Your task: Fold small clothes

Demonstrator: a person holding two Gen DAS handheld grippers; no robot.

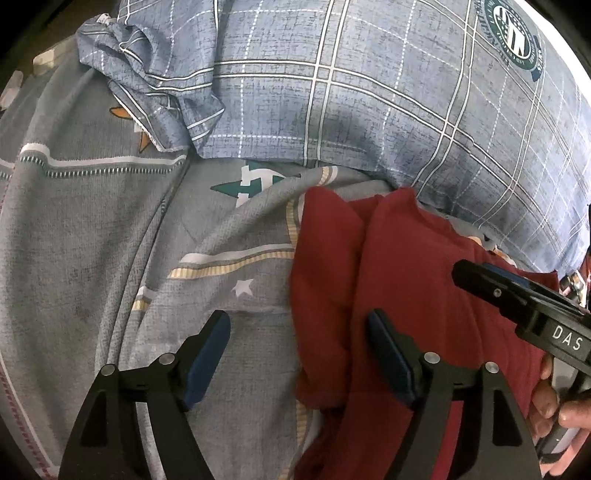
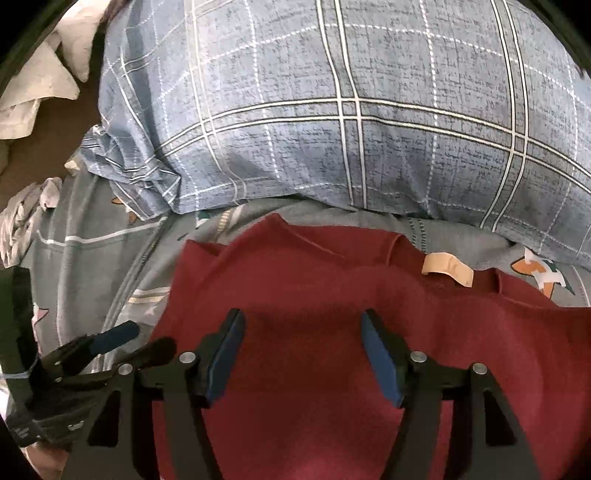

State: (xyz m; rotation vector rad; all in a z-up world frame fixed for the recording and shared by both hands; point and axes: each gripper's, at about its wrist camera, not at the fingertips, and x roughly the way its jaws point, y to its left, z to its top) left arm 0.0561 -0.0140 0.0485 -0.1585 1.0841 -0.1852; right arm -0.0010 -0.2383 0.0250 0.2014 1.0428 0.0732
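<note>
Nearest in the left wrist view, the left gripper (image 1: 299, 354) hangs with its fingers spread wide and nothing between them; one blue pad is over the grey patterned bedsheet (image 1: 110, 258), the other over the edge of the dark red garment (image 1: 388, 277). At the right edge of that view the right gripper (image 1: 517, 299) comes in from the side, with part of a hand (image 1: 554, 406) behind it.

In the right wrist view, the right gripper (image 2: 303, 354) also has its fingers apart and empty, directly above the red cloth without pressing it. The left gripper shows at the lower left, just beside it.

The red garment lies on the bed, in front of the pillow. The left view shows only its left side, doubled over into a thick fold with a crease. The right view shows much more: the collar edge at the far side and a beige neck label (image 2: 447, 269).

Beyond it lies a blue plaid pillow (image 2: 332, 110); only the left view shows its round green emblem (image 1: 513, 35).
</note>
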